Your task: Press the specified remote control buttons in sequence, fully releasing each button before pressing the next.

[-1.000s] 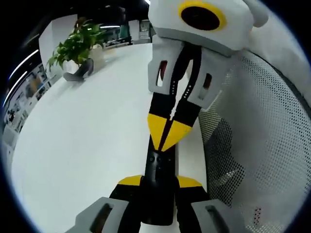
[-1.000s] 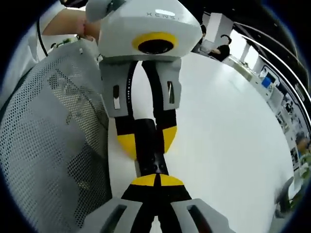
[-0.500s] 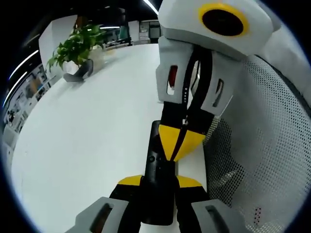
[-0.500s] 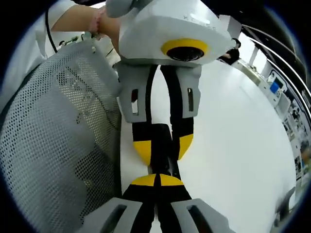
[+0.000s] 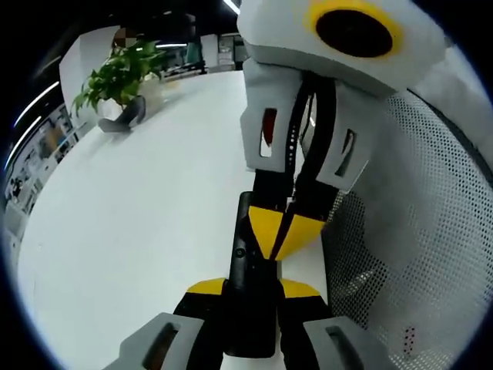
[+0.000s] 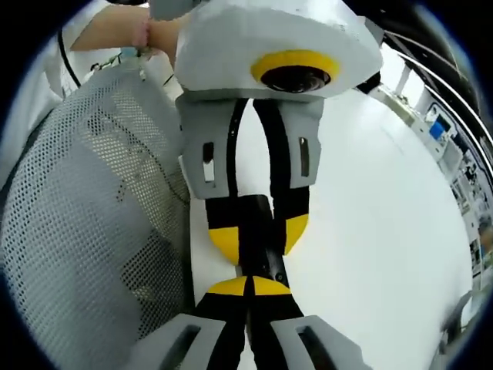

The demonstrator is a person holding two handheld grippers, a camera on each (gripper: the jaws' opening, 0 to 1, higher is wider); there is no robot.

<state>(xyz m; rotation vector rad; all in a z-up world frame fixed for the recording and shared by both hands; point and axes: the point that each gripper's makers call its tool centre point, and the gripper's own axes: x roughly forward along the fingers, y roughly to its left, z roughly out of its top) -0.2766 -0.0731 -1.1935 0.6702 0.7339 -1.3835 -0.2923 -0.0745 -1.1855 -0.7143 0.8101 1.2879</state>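
Observation:
A slim black remote point(image 5: 250, 316) rises between the yellow-tipped jaws of my left gripper point(image 5: 253, 289), which is shut on its lower end. My right gripper point(image 5: 281, 235) comes down from above in the left gripper view, shut, its joined yellow tips resting on the remote's face a little above the left jaws. In the right gripper view my right gripper point(image 6: 248, 287) shows its shut tips at the bottom, against the remote point(image 6: 254, 220). The left gripper point(image 6: 258, 235) faces it from above, clamped on both sides of the remote.
A grey mesh chair back point(image 5: 416, 231) stands close on one side, also seen as mesh point(image 6: 85, 200) in the right gripper view. The white table point(image 5: 139, 216) spreads beneath, with a potted plant point(image 5: 115, 77) at its far end. A person's hand point(image 6: 123, 31) shows at the top.
My right gripper's shut tips have slid down the remote's face toward the left jaws. The left gripper keeps its hold on the remote.

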